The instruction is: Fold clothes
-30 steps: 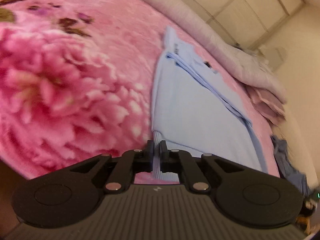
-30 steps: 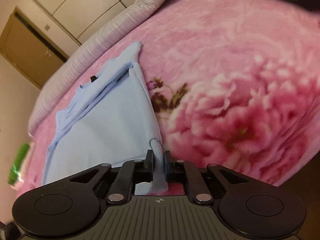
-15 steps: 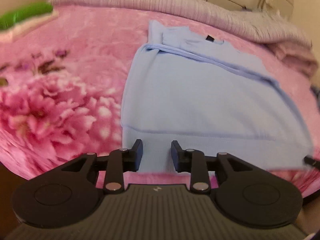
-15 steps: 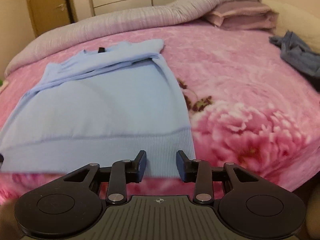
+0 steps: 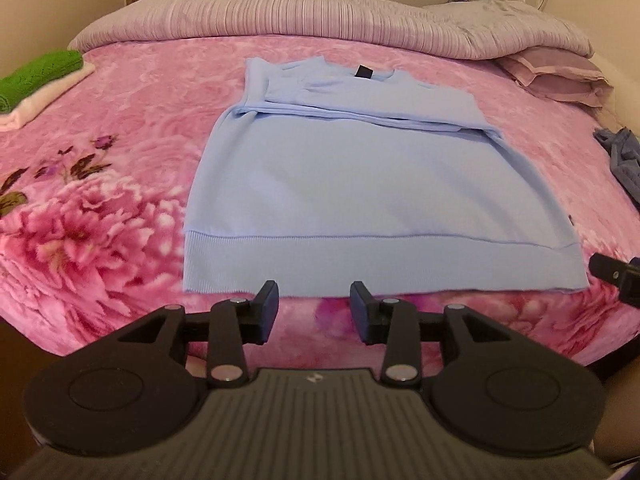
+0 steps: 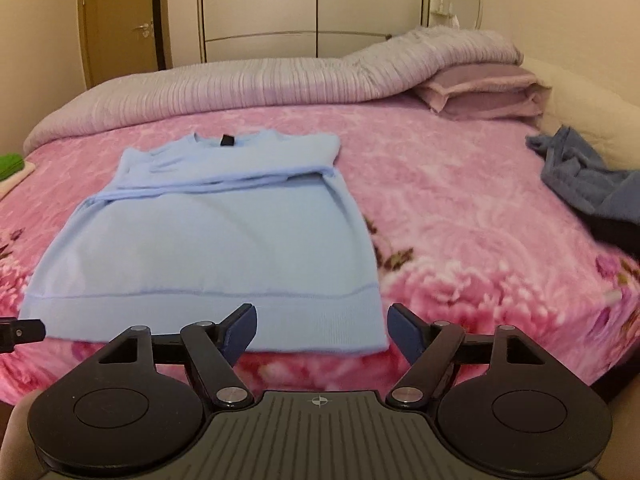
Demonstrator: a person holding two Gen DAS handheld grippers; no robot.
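A light blue sweater [image 5: 360,184] lies flat on the pink floral bed cover [image 5: 100,184], hem toward me, sleeves folded across the chest, a dark label at the collar. It also shows in the right wrist view [image 6: 216,240]. My left gripper [image 5: 314,300] is open and empty just short of the hem's left part. My right gripper [image 6: 322,322] is open wide and empty at the hem's right corner. The right gripper's finger tip shows at the right edge of the left wrist view [image 5: 612,276].
A rolled lilac duvet [image 6: 240,84] and pillows [image 6: 488,92] lie along the far side. A green and cream folded stack [image 5: 36,84] sits far left. A crumpled blue-grey garment [image 6: 588,184] lies right. Wardrobe doors [image 6: 312,8] and a room door stand behind.
Both grippers let go of the sweater's hem and opened. They pulled back and rose, and the sweater now lies flat with its hem straight.
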